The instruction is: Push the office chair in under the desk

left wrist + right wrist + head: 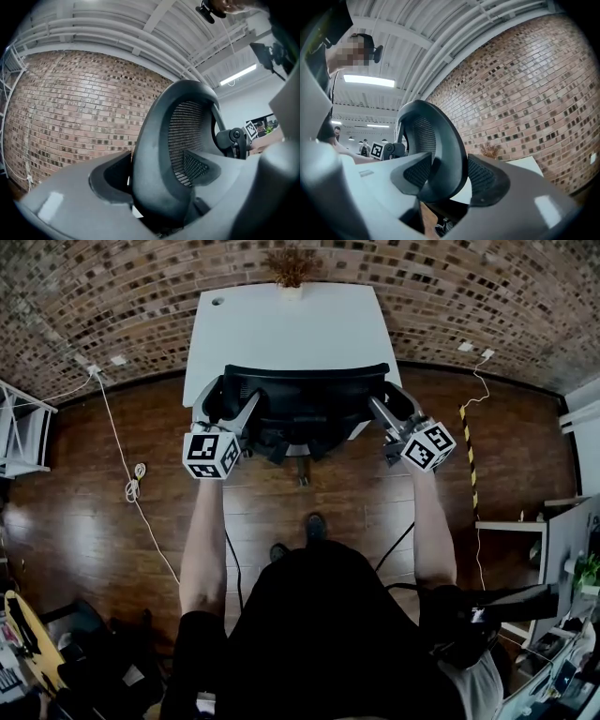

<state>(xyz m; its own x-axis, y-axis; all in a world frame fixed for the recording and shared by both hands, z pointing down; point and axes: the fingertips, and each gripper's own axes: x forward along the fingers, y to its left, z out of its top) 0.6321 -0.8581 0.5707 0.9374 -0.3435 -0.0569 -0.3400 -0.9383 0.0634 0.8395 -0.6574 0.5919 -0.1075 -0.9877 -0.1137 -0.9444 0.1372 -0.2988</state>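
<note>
Item: office chair (pixel 300 390), black, mesh-backed, which stood at the near edge of a white desk (pixel 281 324) with its backrest on the person's side; in the head view the backrest top overlapped the desk's near edge, part of the base showed on the wooden floor (pixel 356 493) just in front of the desk, and how far the seat reached beneath the desktop could not be told. Grippers: left gripper (pixel 158 177) was clamped on the left side rim of the backrest, the curved frame filling the gap between its pads (pixel 110 180); right gripper (pixel 450 180) was clamped likewise on the right side rim, the frame between its pads (pixel 487 180) and the mesh panel visible beyond. Both were held at similar height, well apart, one at each side of the backrest, on the person's outstretched bare forearms (pixel 204 540). Desk: a potted plant (pixel 292 266) stood at the centre of its far edge, a round cable hole (pixel 217 301) lay near the far left corner, and the far edge stood by a brick wall (pixel 112 296). Floor: a white cable (pixel 131 474) trailed on the left with a coil in it, and a yellow-and-black striped strip (pixel 466 456) ran on the right. The person's shoes (pixel 316 526) stood on the floor behind the chair base
</note>
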